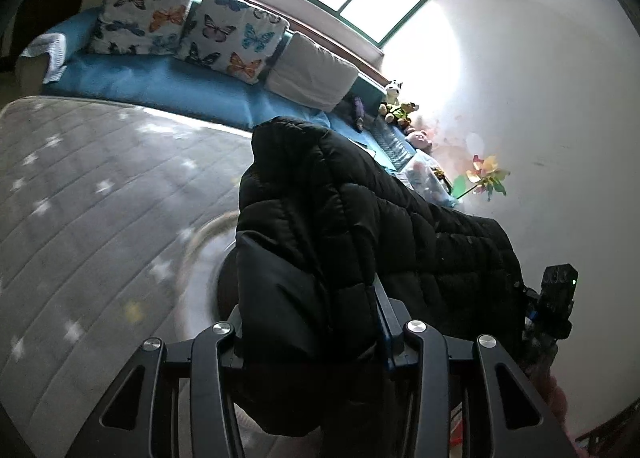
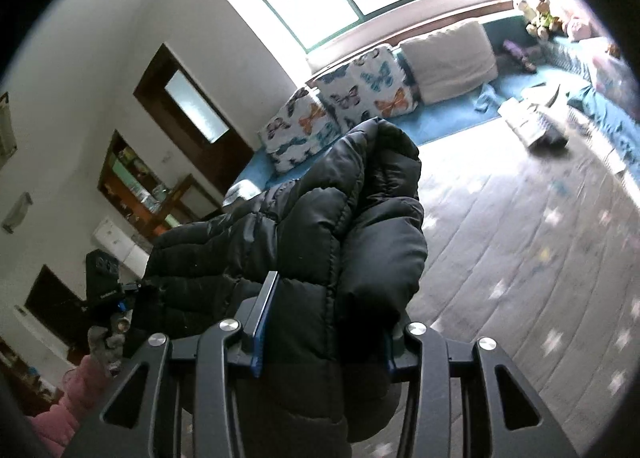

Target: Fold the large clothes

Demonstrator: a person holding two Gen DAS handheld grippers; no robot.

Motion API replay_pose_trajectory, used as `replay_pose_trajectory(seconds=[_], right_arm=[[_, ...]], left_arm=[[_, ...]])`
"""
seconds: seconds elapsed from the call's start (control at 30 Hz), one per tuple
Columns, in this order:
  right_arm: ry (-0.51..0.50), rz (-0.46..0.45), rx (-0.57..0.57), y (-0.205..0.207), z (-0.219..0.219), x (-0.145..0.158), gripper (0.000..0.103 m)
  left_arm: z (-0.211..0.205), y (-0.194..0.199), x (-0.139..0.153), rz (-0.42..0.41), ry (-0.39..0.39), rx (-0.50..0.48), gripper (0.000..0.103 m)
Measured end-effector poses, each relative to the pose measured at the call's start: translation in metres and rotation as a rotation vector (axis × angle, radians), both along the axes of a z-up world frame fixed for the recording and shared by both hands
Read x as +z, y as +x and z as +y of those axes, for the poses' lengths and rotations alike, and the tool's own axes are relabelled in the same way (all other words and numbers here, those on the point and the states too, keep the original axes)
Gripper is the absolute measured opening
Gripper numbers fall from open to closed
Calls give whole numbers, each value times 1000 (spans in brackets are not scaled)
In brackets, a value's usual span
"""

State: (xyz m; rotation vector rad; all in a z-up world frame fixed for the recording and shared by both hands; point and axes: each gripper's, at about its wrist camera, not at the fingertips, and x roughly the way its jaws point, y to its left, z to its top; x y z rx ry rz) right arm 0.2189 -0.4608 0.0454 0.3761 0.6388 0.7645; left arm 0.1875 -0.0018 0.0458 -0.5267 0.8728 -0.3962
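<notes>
A black quilted puffer jacket [image 1: 360, 218] hangs lifted above the grey mattress [image 1: 100, 218]. My left gripper [image 1: 312, 322] is shut on one bunched edge of it, and the padded cloth fills the gap between the fingers. In the right wrist view the same jacket [image 2: 320, 218] bulges over my right gripper [image 2: 326, 330], which is shut on another thick fold. The jacket stretches between the two grippers. The right gripper's black housing [image 1: 558, 294] shows at the jacket's far end, and the left one's housing [image 2: 104, 290] appears likewise. The lower part of the jacket is hidden below the fingers.
A blue sofa [image 1: 160, 86] with butterfly cushions [image 1: 232, 38] and a white pillow [image 1: 312, 70] runs under the window. Soft toys [image 1: 394, 106] and a paper pinwheel [image 1: 486, 176] sit by the white wall. A pink sleeve [image 2: 68, 398] shows low on the left, shelves [image 2: 136, 186] behind.
</notes>
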Motion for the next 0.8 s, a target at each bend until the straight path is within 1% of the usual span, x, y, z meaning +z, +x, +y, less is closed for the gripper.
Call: replay_pose_trajectory(seconds=[0.07,0.23,0.3,0.37,0.4,0.47,0.53,0.57,0.6,0.67,0.73,0.8], right_arm=[[-19,-3,-22,12,-7,1,45],[-52,-4,-85,46,-27,4,45],[-66,1,-111,61,-39,1,45],[-63,36,-138,76,-48,-8,46],[-79,62,-158,84,-50,-16,45],[-107,111,-188,94,-51,-33,45],[-124,168,-220,105,-54,-54,47],[-116,188,-232,110,-58,-62,48],[-116,210,-242,114,-60,-71,52],[-121,246,-266,118,-65,-82,56],[-169,257,-287,120,-65,-86,63],[-235,233,-301,119,-60,-86,65]], left_arm=[[-20,37,0,11,1,-18,46],[-63,105,-5,21,8,-78,46],[-77,120,-16,26,13,-94,46],[-92,146,-31,62,11,-106,46],[-97,154,-38,78,17,-110,46],[-110,166,-60,114,54,-116,46],[-117,177,-72,133,87,-113,47],[-118,179,-77,140,86,-111,48],[-119,183,-83,151,82,-109,48],[-120,188,-91,157,86,-114,53],[-123,188,-98,154,114,-115,56],[-123,187,-109,152,153,-113,61]])
